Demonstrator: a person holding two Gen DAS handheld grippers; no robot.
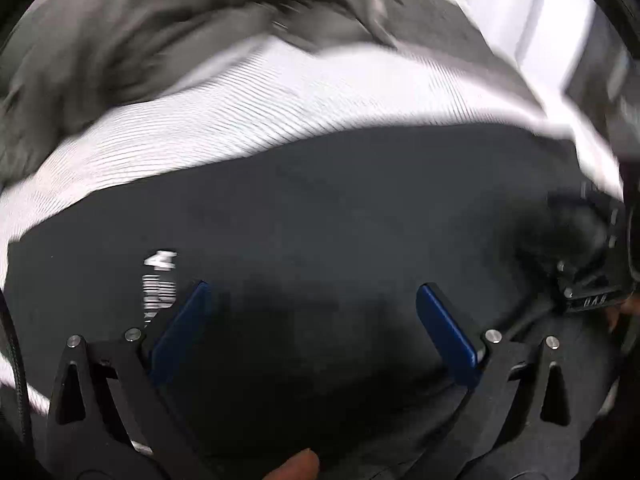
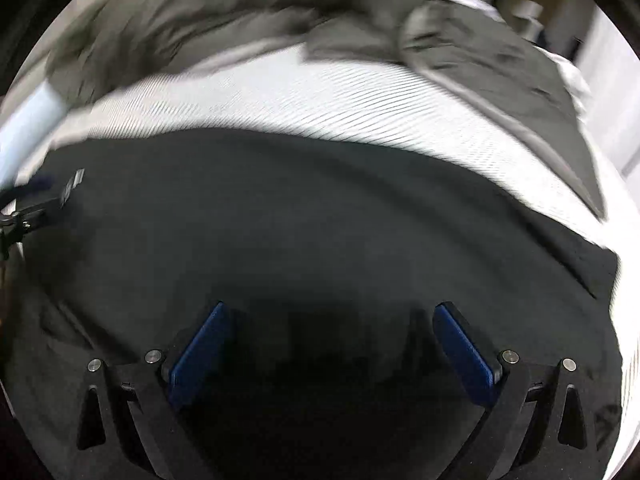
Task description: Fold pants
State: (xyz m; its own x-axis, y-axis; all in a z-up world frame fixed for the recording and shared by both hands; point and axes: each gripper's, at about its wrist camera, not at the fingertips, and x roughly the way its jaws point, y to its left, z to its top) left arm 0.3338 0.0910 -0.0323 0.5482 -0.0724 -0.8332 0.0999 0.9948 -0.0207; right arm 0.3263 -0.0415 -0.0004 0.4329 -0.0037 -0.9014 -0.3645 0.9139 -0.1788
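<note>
Dark charcoal pants [image 1: 320, 208] lie flat on a white striped bed sheet [image 1: 280, 108], with a white printed label [image 1: 160, 280] near the left finger. My left gripper [image 1: 312, 296] is open and empty just above the fabric, blue pads apart. In the right wrist view the same pants [image 2: 320, 220] fill the lower half. My right gripper [image 2: 332, 312] is open and empty over them. The right gripper also shows at the right edge of the left wrist view [image 1: 588, 280]; the left one shows at the left edge of the right wrist view [image 2: 44, 200]. Both views are motion-blurred.
A rumpled grey blanket [image 1: 180, 32] lies along the far side of the bed, also in the right wrist view [image 2: 280, 12]. The sheet [image 2: 320, 96] shows between blanket and pants. A fingertip [image 1: 296, 466] shows at the bottom edge.
</note>
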